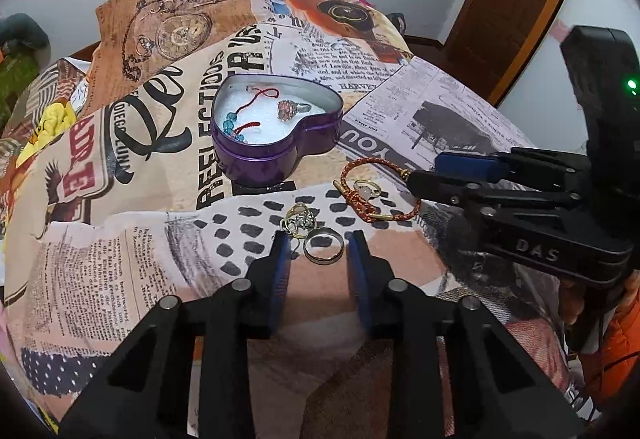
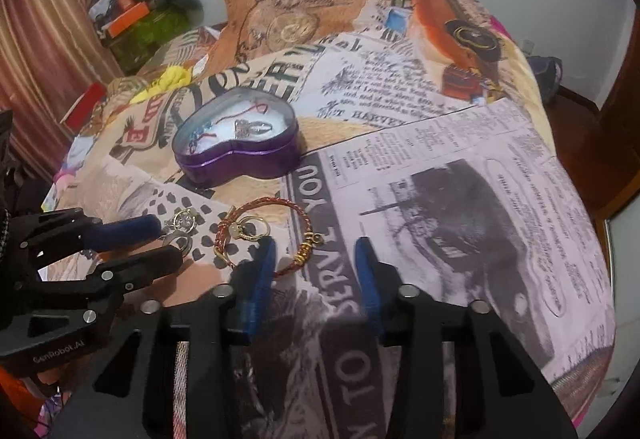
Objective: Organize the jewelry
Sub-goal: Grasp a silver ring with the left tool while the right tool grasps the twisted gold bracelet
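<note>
Left gripper (image 1: 319,245) has its jaws released, straddling the plain band ring (image 1: 323,245) on the printed cloth (image 1: 120,259), a fair bit nearer the camera than the purple heart tin (image 1: 276,143). I'd drop straight down and pinch across the band, avoiding the ring cluster (image 1: 299,223) just beside it. Right gripper (image 2: 316,255) is also released, by the red braided bracelet (image 2: 264,235).

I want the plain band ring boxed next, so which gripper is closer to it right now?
Left. The left gripper is open with the plain band ring lying between its fingertips. The right gripper sits off to the ring's right, by the red braided bracelet.
</note>
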Tool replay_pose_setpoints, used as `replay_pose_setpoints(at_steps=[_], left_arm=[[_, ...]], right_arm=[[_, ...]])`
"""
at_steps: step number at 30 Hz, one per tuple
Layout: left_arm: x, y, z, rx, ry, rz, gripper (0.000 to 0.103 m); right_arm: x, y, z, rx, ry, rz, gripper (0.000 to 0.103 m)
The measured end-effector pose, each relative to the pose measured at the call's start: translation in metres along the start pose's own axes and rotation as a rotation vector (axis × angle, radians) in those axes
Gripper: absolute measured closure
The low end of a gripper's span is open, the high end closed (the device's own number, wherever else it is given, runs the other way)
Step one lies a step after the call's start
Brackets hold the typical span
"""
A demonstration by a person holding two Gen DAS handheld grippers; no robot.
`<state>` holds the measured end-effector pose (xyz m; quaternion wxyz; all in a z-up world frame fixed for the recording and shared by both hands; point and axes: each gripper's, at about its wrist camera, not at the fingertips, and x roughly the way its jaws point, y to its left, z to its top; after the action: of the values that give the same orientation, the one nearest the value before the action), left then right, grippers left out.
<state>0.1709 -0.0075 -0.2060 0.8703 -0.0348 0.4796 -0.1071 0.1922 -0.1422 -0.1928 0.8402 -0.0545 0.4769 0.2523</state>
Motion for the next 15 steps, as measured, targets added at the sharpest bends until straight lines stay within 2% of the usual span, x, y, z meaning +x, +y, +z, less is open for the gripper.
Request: replay_pose_setpoints(at_steps=[3,7,11,15], left_arm=[[0.0019,0.0011,0.0006,0.0,-0.002,-0.001,0.077],[0.0053,0.0013,0.0018,0.004,-0.001,-0.002,0.077],[0.0061,-0.0004,0.0015,0.015,-0.006,0.004,0.081],[0.0055,-0.0029,0.0016,0.028,-0.014,0.017,0.082]], right_arm=[[0.0073,0.0005,0.0001,-0.005,0.017,0.007,0.079],[0.0087,0.0008,-0.0017,-0.014,0.016,0.003,0.082],[0.0105,0.0015,-0.0017,-0.025,0.012,-0.014,0.092],[0.0103,0.0014,0.0001,-0.024,0.006,-0.014,0.094]])
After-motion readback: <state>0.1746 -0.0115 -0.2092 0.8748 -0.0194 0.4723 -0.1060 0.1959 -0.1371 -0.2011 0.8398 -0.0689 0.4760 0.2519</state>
